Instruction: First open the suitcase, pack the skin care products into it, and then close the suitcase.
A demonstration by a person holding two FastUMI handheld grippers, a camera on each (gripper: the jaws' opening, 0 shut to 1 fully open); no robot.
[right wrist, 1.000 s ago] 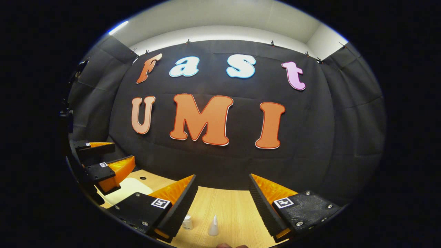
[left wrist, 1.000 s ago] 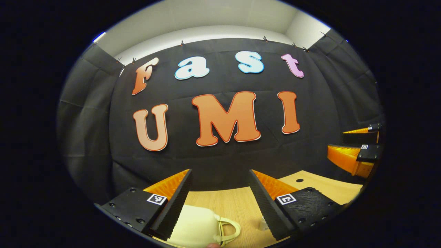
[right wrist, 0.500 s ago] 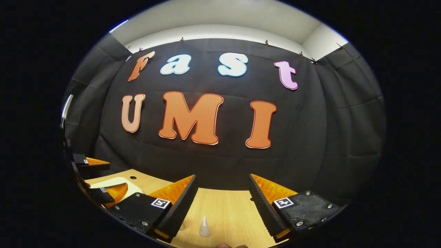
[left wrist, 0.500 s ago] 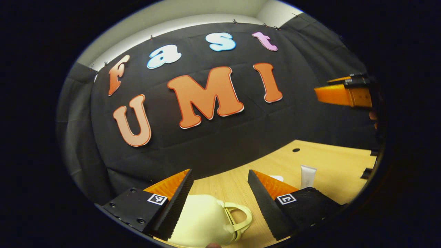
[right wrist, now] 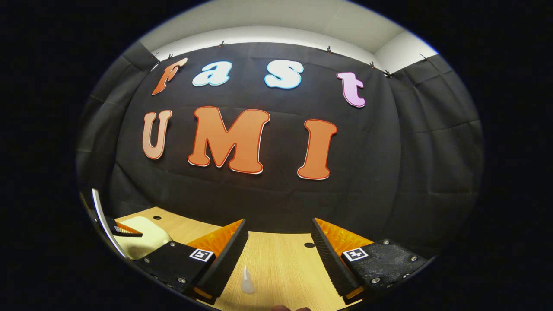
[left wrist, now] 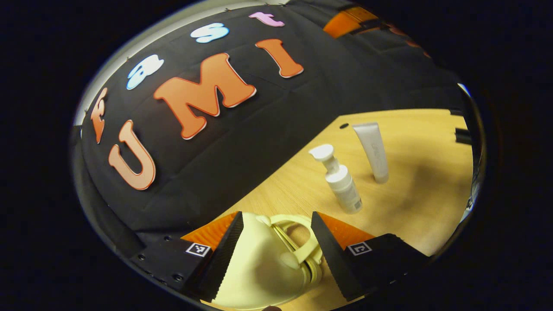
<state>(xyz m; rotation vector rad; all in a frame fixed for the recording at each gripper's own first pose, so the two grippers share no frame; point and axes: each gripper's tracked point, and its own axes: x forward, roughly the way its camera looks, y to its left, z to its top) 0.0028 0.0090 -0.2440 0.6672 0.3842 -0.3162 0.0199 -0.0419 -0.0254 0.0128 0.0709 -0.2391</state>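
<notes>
Left gripper view: the left gripper [left wrist: 276, 224] is seen with its jaws spread wide. The pale cream suitcase [left wrist: 259, 268] lies on the wooden table [left wrist: 414, 203] below and between the fingers, lid shut, and its handle [left wrist: 304, 242] is seen in the gap, close to the right-hand finger. Contact between fingers and case cannot be judged. To the right of the case, a white pump bottle [left wrist: 341, 181] is recorded standing on the table, tilted in this slanted view. Just beyond it to the right a white tube [left wrist: 373, 149] stands on its cap end. The two products are near each other but apart. At the top of this view, part of the right gripper [left wrist: 350, 21] is glimpsed against the booth wall; its state cannot be read there.

Right gripper view: at the far left edge, the suitcase [right wrist: 142, 239] is seen on the table [right wrist: 281, 268], with a fingertip [right wrist: 125, 229] of the left gripper over it. Further right, the right gripper [right wrist: 278, 237] is held above the table with its jaws wide and nothing between them. A small whitish cone-shaped cap [right wrist: 247, 280] is noted on the table below the gap, nearer the left-hand finger.
</notes>
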